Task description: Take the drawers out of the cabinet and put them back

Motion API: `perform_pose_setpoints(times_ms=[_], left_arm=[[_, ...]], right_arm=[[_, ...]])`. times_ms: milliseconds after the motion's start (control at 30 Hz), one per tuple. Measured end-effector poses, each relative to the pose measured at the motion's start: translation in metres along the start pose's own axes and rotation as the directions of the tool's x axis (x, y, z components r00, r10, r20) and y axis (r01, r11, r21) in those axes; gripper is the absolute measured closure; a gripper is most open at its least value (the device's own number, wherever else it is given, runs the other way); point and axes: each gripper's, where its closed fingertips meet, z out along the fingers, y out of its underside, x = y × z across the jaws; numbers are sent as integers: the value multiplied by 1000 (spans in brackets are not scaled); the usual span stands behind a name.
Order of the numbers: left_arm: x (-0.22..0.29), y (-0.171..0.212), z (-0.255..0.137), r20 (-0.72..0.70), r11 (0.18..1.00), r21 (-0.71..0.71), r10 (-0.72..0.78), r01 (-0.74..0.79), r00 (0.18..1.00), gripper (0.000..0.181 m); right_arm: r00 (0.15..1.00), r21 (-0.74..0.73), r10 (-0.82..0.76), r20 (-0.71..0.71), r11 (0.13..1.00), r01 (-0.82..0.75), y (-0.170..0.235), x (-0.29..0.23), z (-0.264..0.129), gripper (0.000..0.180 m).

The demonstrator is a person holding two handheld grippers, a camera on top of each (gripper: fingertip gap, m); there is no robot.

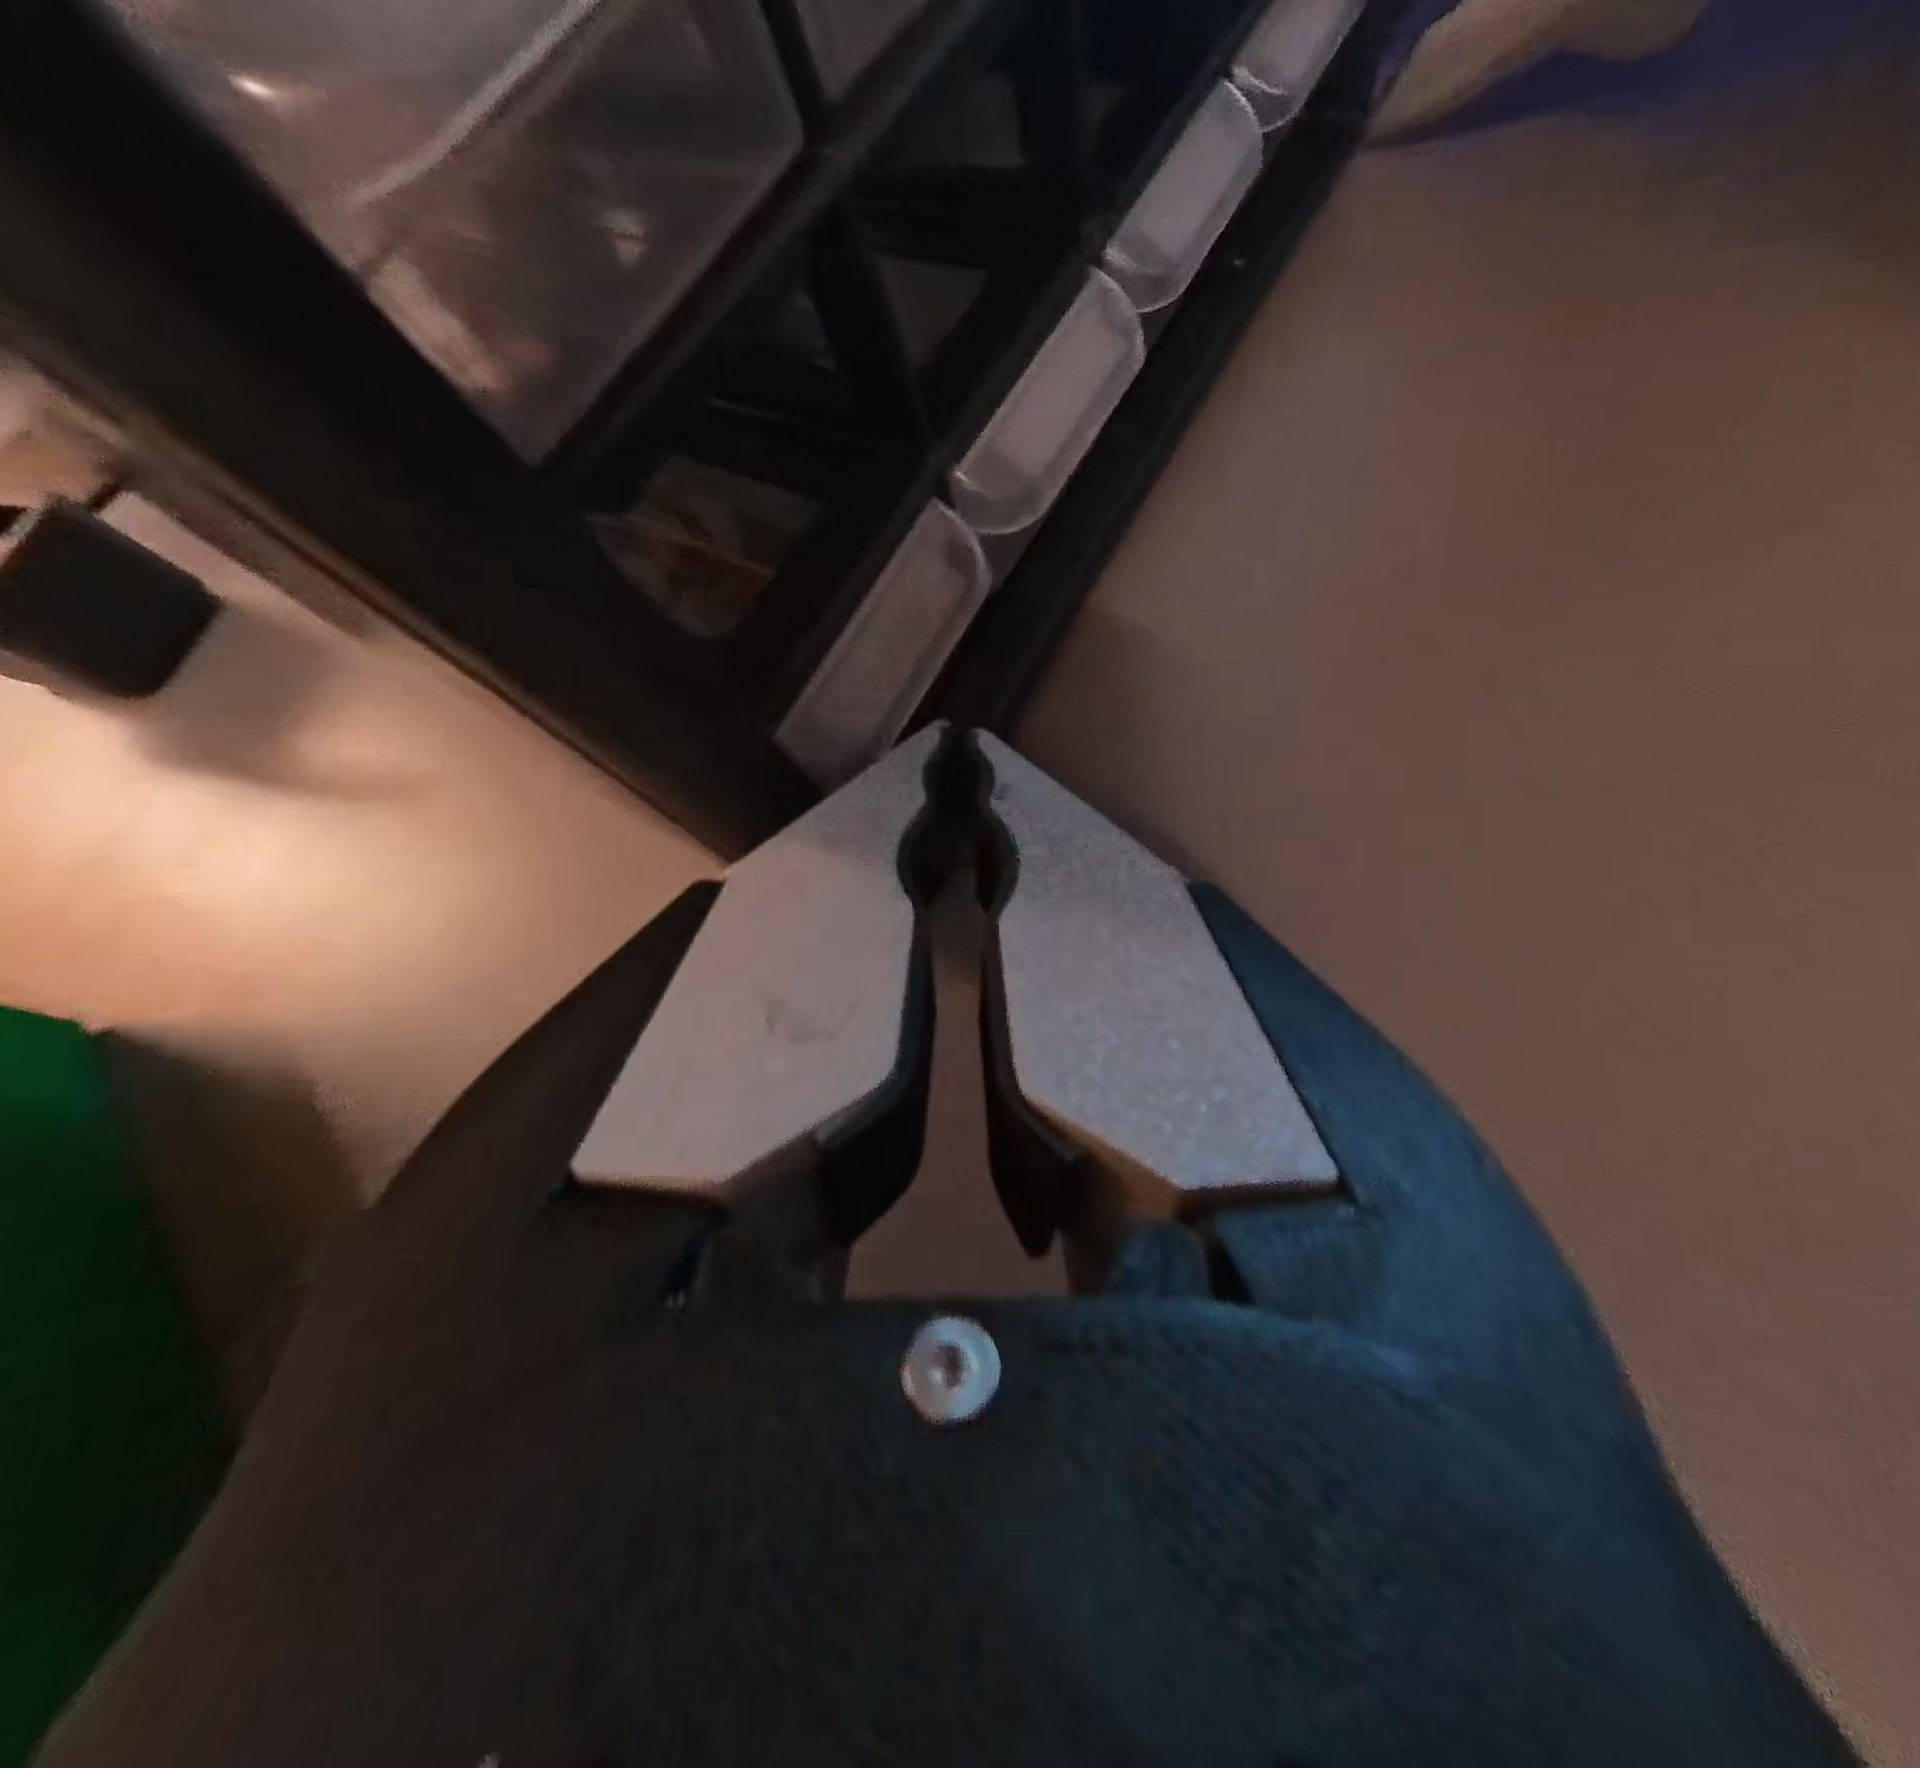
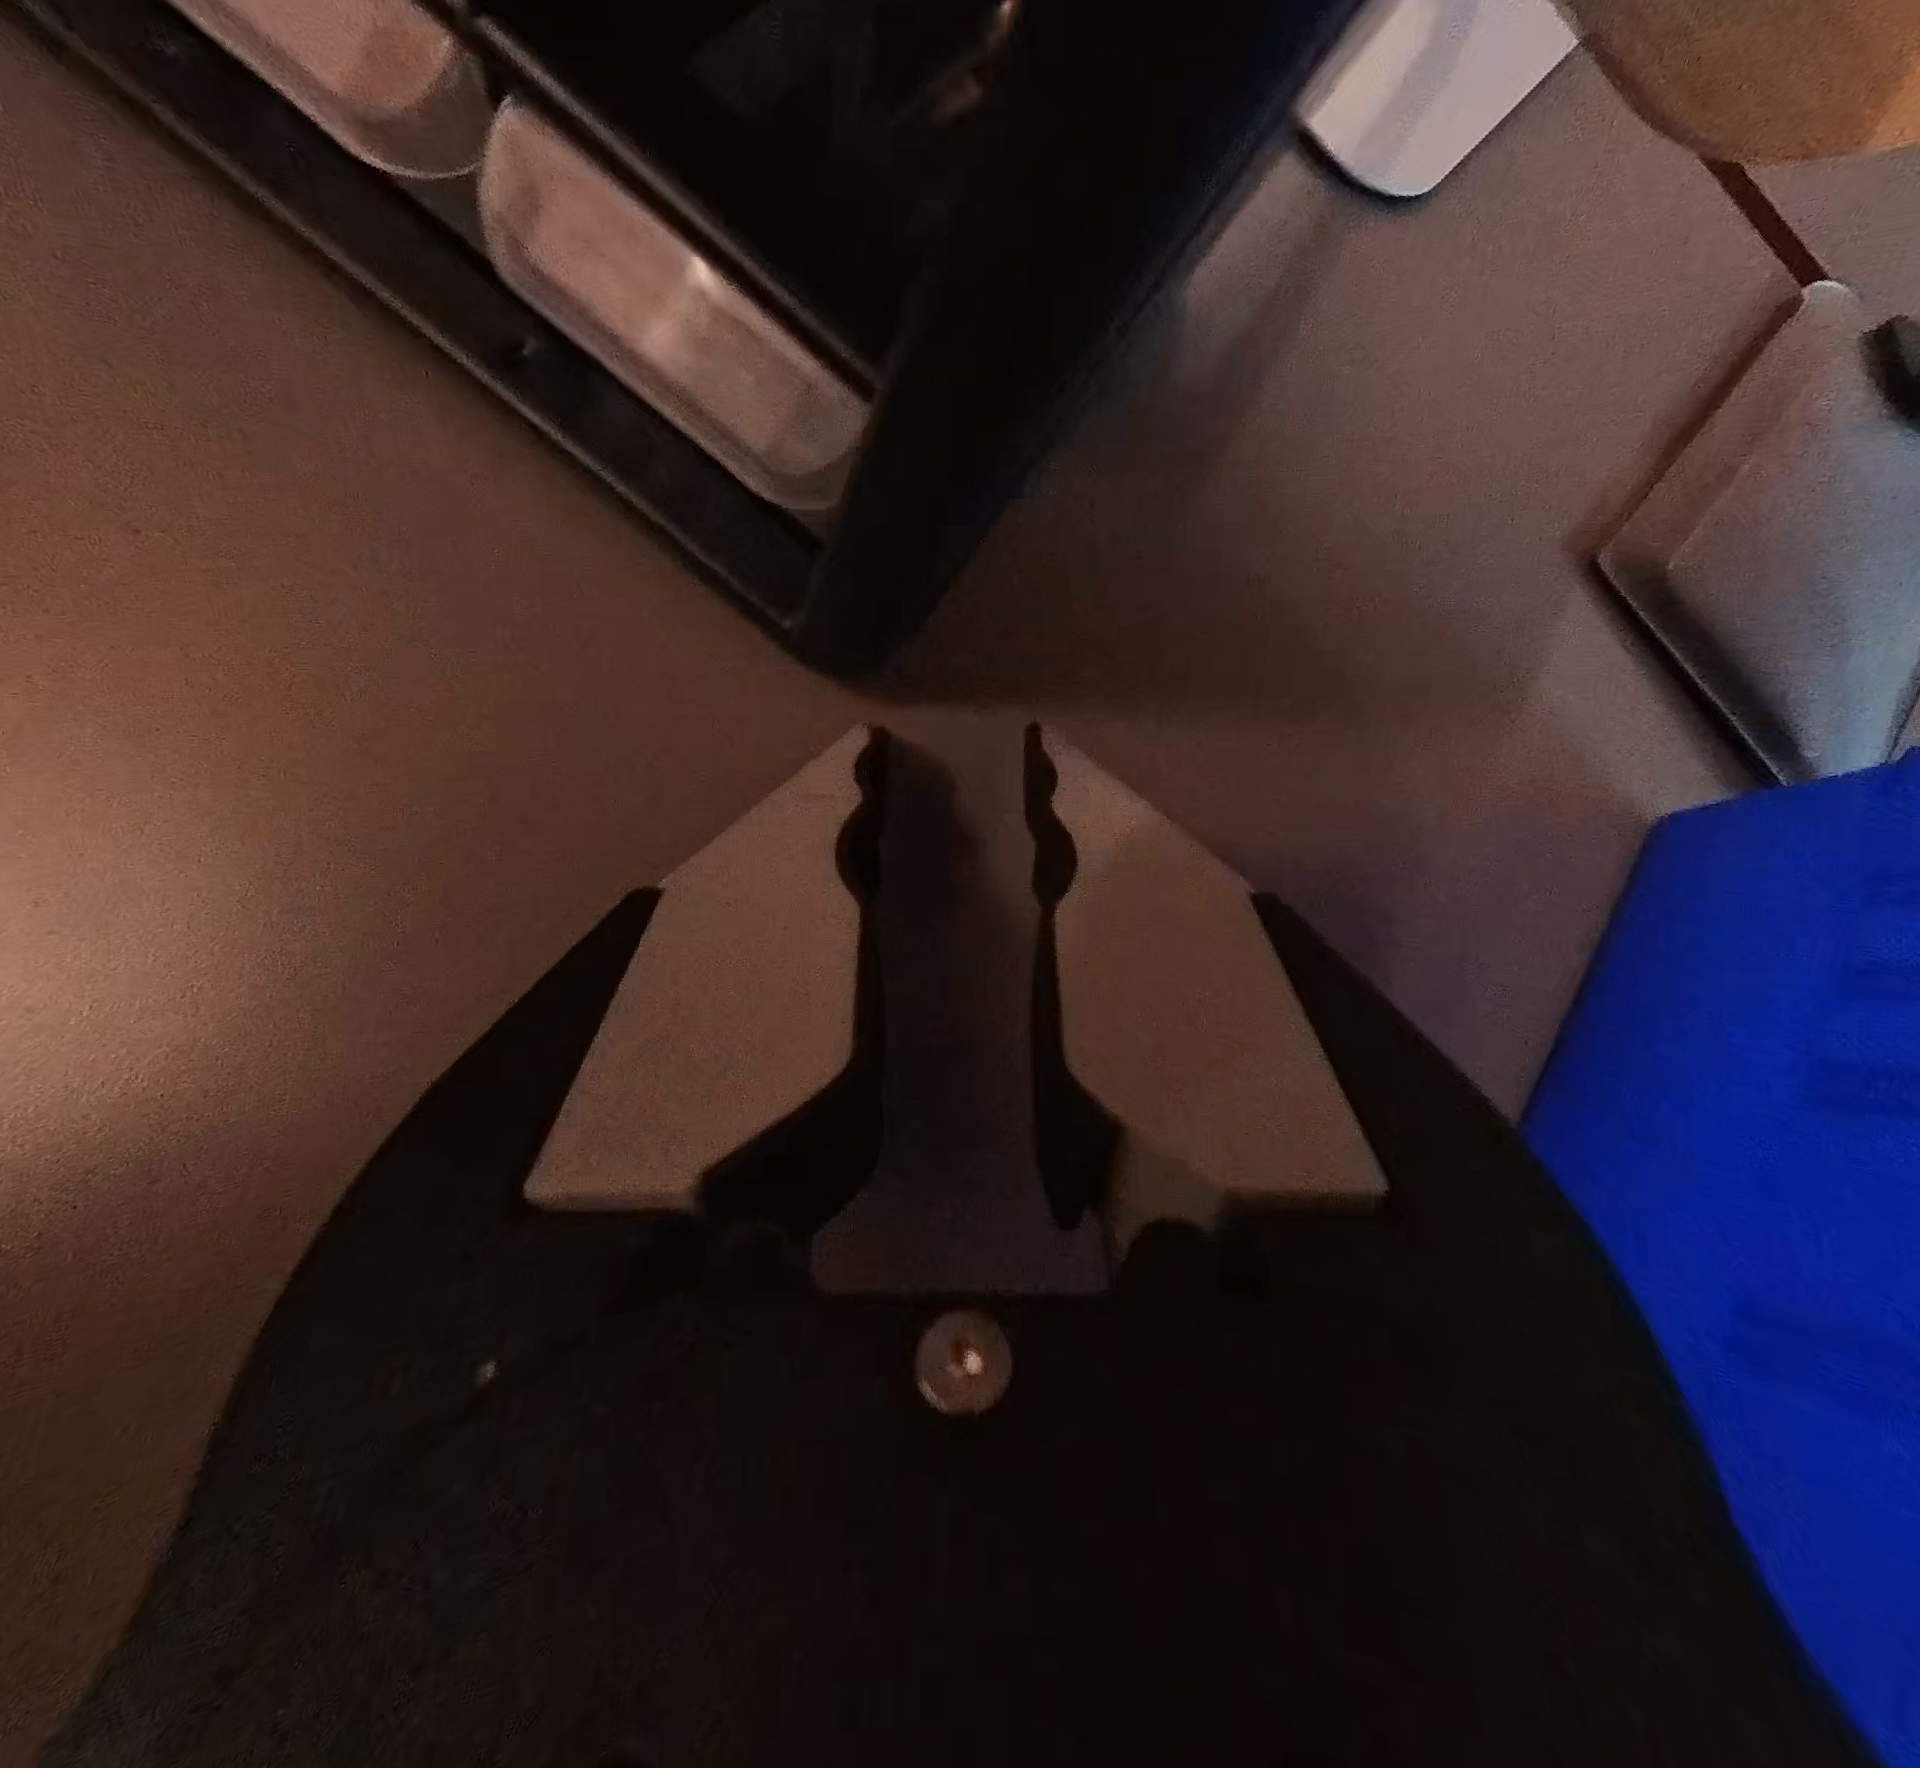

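Observation:
The black cabinet (image 1: 644, 596) stands tilted across the left wrist view, on a tan table (image 1: 1507, 679). Its bottom row holds small clear drawers (image 1: 1049, 399), and larger clear drawers (image 1: 582, 160) sit higher up. Dark open slots (image 1: 831, 336) lie between them. My left gripper (image 1: 956, 736) is shut with nothing between its pads, its tips just short of the end drawer (image 1: 894, 627) at the cabinet's bottom corner. In the right wrist view the cabinet's other bottom corner (image 2: 914, 523) shows with two clear drawers (image 2: 665, 316). My right gripper (image 2: 954, 736) is open and empty, just in front of that corner.
A green object (image 1: 42, 1303) lies at the left edge and a black block (image 1: 94, 596) beyond it. A blue cloth or sleeve (image 2: 1745, 1199) is at the right. A metal plate (image 2: 1787, 555), a white object (image 2: 1434, 77) and a brown round thing (image 2: 1714, 35) stand behind. About 20 cm separates my left fingertips from the green object (image 1: 42, 1303).

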Motion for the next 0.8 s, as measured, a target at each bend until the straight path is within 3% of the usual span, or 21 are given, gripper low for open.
perform_pose_setpoints(times_ms=[200, 367, 433, 667, 800], left_arm=[[-23, 1, 6, 100, 997, -43, 64, -60, 993, 181], [0, -7, -2, 64, 997, -15, 72, -71, 995, 166], [7, -12, -9, 82, 995, 1, 97, -98, 992, 160], [8, -31, -67, 184, 994, 29, 97, -104, 978, 146], [-20, -15, -113, 289, 999, 39, -19, 8, 957, 140]], right_arm=[[999, 41, 1, 40, 999, -3, -10, -8, 7, 156], [987, 25, -72, -144, 997, 77, -4, 11, 1, 157], [989, 57, -40, -140, 997, 48, -8, 9, -2, 155], [982, 91, 58, -180, 995, -42, -2, 21, -11, 152], [983, 151, 109, -147, 985, -87, -6, 23, -16, 151]])
